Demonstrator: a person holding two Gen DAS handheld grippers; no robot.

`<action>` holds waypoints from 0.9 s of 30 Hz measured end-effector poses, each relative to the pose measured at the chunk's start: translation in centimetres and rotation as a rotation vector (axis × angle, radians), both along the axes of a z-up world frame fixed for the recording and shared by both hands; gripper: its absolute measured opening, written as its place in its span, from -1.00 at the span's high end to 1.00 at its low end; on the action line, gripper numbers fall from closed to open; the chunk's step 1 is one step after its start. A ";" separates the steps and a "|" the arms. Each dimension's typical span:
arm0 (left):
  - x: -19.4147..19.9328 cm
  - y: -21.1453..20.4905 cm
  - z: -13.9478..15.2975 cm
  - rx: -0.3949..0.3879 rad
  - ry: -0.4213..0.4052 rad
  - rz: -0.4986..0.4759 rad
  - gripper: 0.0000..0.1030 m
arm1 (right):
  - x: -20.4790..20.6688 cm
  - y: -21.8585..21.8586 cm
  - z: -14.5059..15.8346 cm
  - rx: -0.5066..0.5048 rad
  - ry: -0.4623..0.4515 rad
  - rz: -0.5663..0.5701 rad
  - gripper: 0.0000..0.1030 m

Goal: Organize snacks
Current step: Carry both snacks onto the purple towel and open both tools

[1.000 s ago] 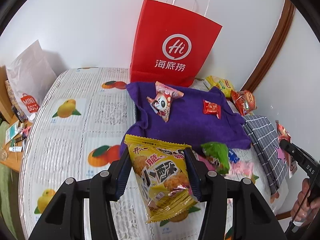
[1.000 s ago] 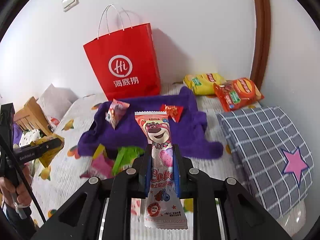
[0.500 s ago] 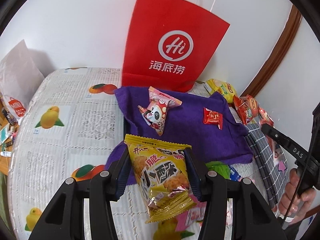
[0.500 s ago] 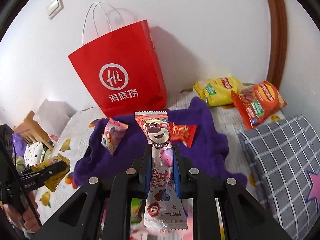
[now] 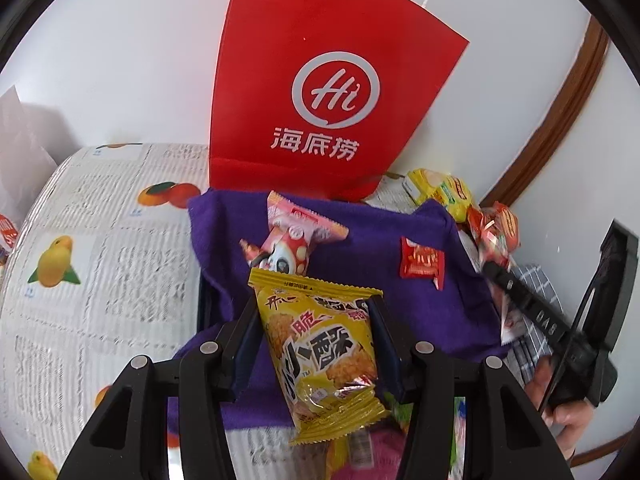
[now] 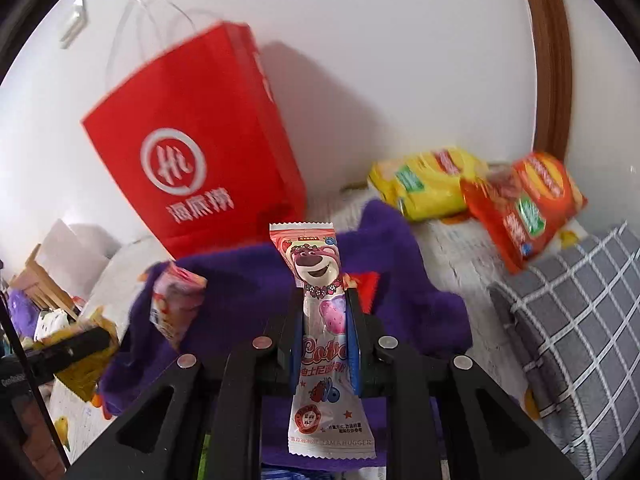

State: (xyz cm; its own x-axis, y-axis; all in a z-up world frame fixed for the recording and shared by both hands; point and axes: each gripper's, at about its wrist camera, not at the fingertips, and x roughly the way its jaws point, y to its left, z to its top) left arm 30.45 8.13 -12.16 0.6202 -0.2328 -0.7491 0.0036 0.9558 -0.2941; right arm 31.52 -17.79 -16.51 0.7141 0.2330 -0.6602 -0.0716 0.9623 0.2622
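the left gripper has its jaws clenched on a yellow crinkled snack packet with black and red lettering, which stands upright between the two black fingers, its top edge above them and its lower end hanging below. the right gripper grips a slim pink-and-white candy wrapper printed with a pink bear face, also upright, the bear's head poking above the blue pads and the wrapper's tail hanging under them. both packets are held above a rumpled purple fleece cloth spread on a bed covered by a white sheet printed with oranges and mangoes. on the cloth lie a pink triangular cartoon snack bag and a small flat red sachet, well apart from each other. a tall red paper shopping bag with a white circle logo and white string handles stands against the white wall at the far edge of the cloth. to the right of it, near a brown wooden door frame, lie a yellow chip bag and an orange-red chip bag, touching, with a grey checked cushion just in front of them. in the left wrist view the right gripper appears at the right edge with a hand below it.
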 end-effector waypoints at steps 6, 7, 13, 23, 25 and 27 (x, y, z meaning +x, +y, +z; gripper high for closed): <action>1.5 -0.3 -2.0 -0.048 0.017 0.039 0.05 | 0.9 -1.0 -1.4 -0.002 0.022 -0.033 0.63; 1.6 -0.5 -2.5 -0.047 0.029 0.037 0.05 | 1.1 -1.2 -1.7 -0.003 0.041 -0.032 0.63; 1.4 -0.7 -2.7 -0.007 0.010 0.048 0.09 | 1.4 -0.7 -2.5 -0.006 0.051 -0.013 0.62; 1.4 -0.6 -3.0 0.009 0.014 0.052 0.09 | 1.6 0.5 -3.3 -0.029 0.098 0.036 0.53; 1.4 -0.9 -2.9 0.022 0.016 0.049 0.09 | 1.7 0.7 -3.6 -0.040 0.114 0.043 0.52; 1.3 -1.0 -2.9 0.026 0.015 0.045 0.09 | 1.7 1.0 -3.8 -0.049 0.130 0.050 0.51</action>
State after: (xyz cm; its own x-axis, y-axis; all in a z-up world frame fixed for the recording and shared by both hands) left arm 31.76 7.09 -15.04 0.6182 -0.1855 -0.7638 -0.0437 0.9621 -0.2691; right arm 33.26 -16.81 -20.34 0.6101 0.2315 -0.7577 -0.0881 0.9703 0.2255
